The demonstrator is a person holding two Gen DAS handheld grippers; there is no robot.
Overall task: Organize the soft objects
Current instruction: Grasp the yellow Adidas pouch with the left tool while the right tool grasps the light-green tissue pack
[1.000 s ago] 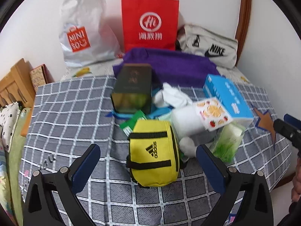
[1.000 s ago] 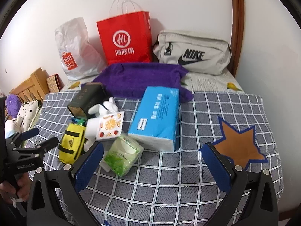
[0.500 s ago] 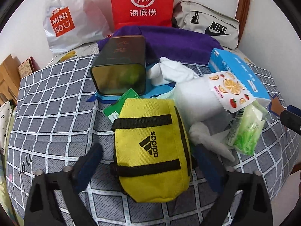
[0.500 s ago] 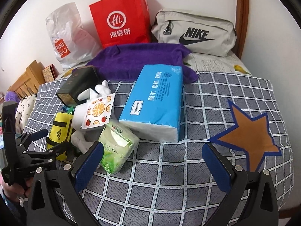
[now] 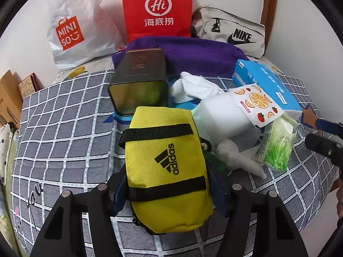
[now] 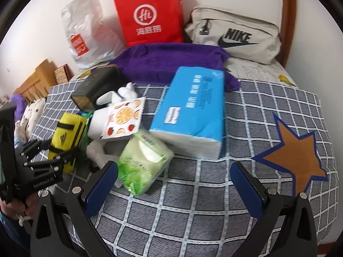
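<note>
A yellow Adidas pouch (image 5: pixel 167 167) lies on the checked bedspread (image 5: pixel 60 132), low in the left wrist view. My left gripper (image 5: pixel 167 184) straddles it; the jaws are closing and the pads touch both of its sides. From the right wrist view the same pouch (image 6: pixel 66 135) shows at the left with the left gripper (image 6: pixel 55 152) around it. My right gripper (image 6: pixel 173 169) stands open above bare bedspread with nothing between its fingers. A green tissue pack (image 6: pixel 141 162) lies just beyond its left finger, and a blue tissue pack (image 6: pixel 193 111) sits behind that.
Beside the pouch lie a dark tin (image 5: pixel 139 81), white soft items (image 5: pixel 223 115) and an orange-print packet (image 5: pixel 257 105). At the back are a purple towel (image 6: pixel 171 60), a Nike bag (image 6: pixel 233 36), a red paper bag (image 6: pixel 150 15) and a Miniso bag (image 5: pixel 72 25). Wooden furniture (image 6: pixel 36 81) stands to the left.
Both grippers have come down toward the bed. The left gripper's jaws went from wide open to closed in against the yellow pouch. The right gripper's jaws stayed open.
</note>
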